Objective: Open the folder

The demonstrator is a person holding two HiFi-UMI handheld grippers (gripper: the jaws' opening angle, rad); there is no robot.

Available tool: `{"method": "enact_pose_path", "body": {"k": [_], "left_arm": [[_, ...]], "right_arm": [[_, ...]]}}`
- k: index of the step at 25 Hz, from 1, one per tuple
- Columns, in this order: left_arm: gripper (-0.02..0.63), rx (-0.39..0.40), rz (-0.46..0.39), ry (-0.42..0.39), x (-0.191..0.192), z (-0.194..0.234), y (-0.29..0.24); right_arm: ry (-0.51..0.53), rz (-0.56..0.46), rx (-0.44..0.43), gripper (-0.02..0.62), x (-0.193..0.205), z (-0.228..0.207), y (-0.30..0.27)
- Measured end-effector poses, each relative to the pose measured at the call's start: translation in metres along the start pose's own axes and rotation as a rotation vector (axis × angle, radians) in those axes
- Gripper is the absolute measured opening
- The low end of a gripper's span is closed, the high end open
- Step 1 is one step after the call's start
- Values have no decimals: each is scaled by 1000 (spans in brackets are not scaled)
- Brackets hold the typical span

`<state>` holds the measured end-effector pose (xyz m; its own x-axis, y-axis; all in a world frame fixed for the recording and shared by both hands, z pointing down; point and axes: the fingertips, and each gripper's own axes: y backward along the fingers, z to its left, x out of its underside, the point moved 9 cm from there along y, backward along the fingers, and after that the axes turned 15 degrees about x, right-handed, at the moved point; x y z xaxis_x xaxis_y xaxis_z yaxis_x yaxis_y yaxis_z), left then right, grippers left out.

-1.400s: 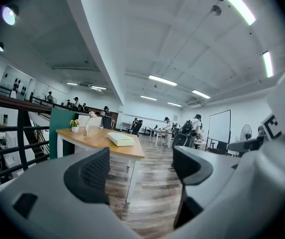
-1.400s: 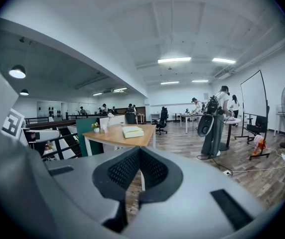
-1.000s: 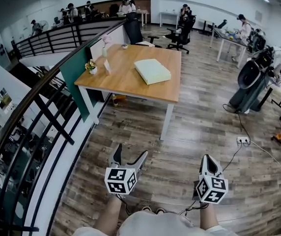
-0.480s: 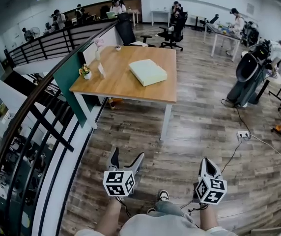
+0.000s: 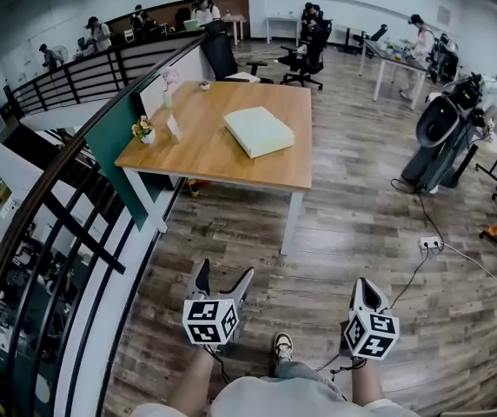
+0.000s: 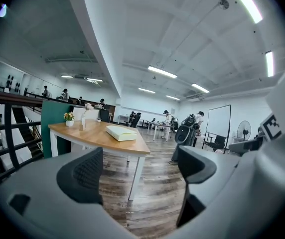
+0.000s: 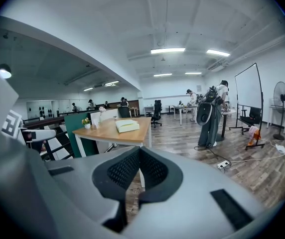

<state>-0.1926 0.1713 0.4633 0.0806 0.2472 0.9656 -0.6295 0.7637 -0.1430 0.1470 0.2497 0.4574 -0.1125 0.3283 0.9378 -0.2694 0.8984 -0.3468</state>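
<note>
Folder [image 5: 258,131], pale green and closed, lies flat on the wooden tabletop [image 5: 205,155], well away from both grippers. Left hand-held gripper [image 5: 225,273] hangs with jaws wide apart, empty; right hand-held gripper [image 5: 366,283] has jaws pressed together on nothing.

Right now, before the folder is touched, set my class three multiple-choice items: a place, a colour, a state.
1. Where does the folder lie? A on the floor; B on the wooden table; C on a chair.
2. What colour is the folder? A red; B black; C pale green.
3. How stand the jaws of the right tool? A together, empty; B wide apart; C shut on the folder.
Key: 1 B, it rests on the tabletop; 2 C, its cover is pale green; 3 A, they meet with nothing between.
</note>
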Motion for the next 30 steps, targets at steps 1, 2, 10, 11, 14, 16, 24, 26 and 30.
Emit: {"method": "enact_pose_path", "body": {"k": [1, 2, 10, 11, 14, 16, 24, 26, 30], "left_arm": [[463, -2, 1, 1, -2, 4, -7], [463, -4, 2, 4, -3, 7, -15], [463, -13, 0, 8, -23, 27, -86], [463, -12, 0, 8, -27, 30, -96], [463, -14, 5, 7, -35, 39, -123], [463, -19, 5, 8, -40, 46, -140], [463, -37, 0, -4, -54, 68, -205], [464, -39, 1, -7, -57, 71, -216], [465, -45, 13, -7, -60, 77, -231]], "right_arm": [[-1, -1, -1, 2, -3, 1, -8], [-2, -2, -2, 2, -7, 1, -16], [-5, -14, -13, 2, -41, -4, -88], [-6, -14, -14, 2, -46, -5, -97], [-8, -13, -13, 2, -58, -7, -124], [-12, -14, -13, 2, -65, -9, -143], [-19, -15, -23, 1, -87, -15, -216], [-16, -12, -30, 2, -91, -16, -231], [-16, -6, -39, 2, -98, -15, -252]]}}
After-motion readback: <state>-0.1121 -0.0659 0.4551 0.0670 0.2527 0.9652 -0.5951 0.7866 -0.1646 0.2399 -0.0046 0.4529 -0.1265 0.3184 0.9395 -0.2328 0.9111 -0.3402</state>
